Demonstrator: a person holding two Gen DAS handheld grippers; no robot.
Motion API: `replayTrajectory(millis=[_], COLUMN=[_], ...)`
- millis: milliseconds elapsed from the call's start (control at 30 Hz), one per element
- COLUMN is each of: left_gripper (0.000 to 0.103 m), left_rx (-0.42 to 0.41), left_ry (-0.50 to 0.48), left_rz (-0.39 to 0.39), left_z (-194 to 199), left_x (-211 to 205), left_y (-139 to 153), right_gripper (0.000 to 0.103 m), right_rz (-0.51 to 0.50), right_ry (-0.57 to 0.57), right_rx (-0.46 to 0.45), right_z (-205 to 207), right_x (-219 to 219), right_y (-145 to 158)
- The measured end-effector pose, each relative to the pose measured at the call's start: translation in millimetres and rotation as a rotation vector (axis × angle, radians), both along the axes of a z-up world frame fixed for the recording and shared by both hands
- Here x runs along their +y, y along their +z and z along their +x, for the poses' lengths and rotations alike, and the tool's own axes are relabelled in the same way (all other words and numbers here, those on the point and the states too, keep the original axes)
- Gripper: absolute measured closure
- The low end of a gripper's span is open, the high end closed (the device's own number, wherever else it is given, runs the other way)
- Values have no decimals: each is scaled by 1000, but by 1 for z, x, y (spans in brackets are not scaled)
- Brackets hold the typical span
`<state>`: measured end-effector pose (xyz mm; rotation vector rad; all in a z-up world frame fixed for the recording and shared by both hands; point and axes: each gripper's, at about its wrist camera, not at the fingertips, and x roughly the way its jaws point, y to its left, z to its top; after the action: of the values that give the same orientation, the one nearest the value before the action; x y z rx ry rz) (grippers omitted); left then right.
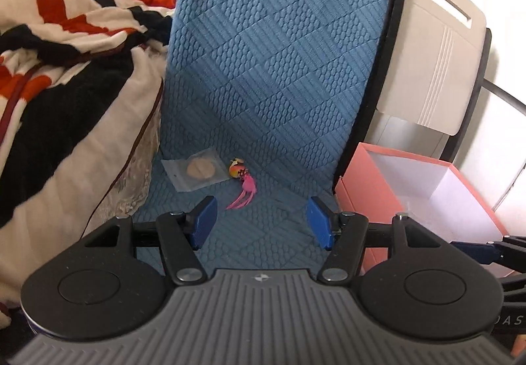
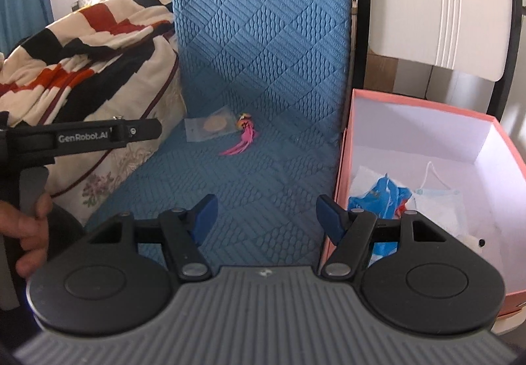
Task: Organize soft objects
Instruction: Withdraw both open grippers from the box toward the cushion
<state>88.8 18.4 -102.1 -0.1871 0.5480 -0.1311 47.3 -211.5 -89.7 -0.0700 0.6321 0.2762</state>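
Note:
A small pink tasselled charm (image 1: 244, 186) with an orange-yellow head lies on the blue quilted cover (image 1: 269, 69), beside a clear bag holding a tan round pad (image 1: 197, 171). My left gripper (image 1: 261, 223) is open and empty, just short of the charm. My right gripper (image 2: 266, 217) is open and empty, further back over the blue cover; the charm (image 2: 243, 135) and bag (image 2: 210, 126) lie ahead of it. A pink box (image 2: 427, 148) on the right holds a blue soft item (image 2: 381, 197), a face mask (image 2: 440, 197) and white pieces.
A crumpled red, black and cream blanket (image 1: 65, 69) is heaped on the left. A white chair back (image 1: 437, 46) stands behind the box (image 1: 411, 191). The left gripper's handle and the hand holding it (image 2: 82, 138) show at the left of the right wrist view.

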Motion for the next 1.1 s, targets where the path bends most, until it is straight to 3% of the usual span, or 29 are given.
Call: replayTrajectory(millis=[600,833,933,1033,1100], left_gripper=[37,38,38,38,38], left_rx=[52,53,24,51,59], left_ry=[-11,-37,-44,-35,-27], left_rz=[-90,-94,-73,-17,-28], left_z=[0,9,11,19,23], left_x=[21,18,12,6,7], left_y=[-33,-46,-47,-57,-61], right_gripper=[34,34,34,34,34], right_rz=[23,36,28,13,18], right_ry=[-21,-8,1,6,3], right_rx=[31,52,40,24,22], right_z=[4,12,16,19,22], right_x=[22,31,36,38,38], right_y=[-31,-39,-41,-43,-45])
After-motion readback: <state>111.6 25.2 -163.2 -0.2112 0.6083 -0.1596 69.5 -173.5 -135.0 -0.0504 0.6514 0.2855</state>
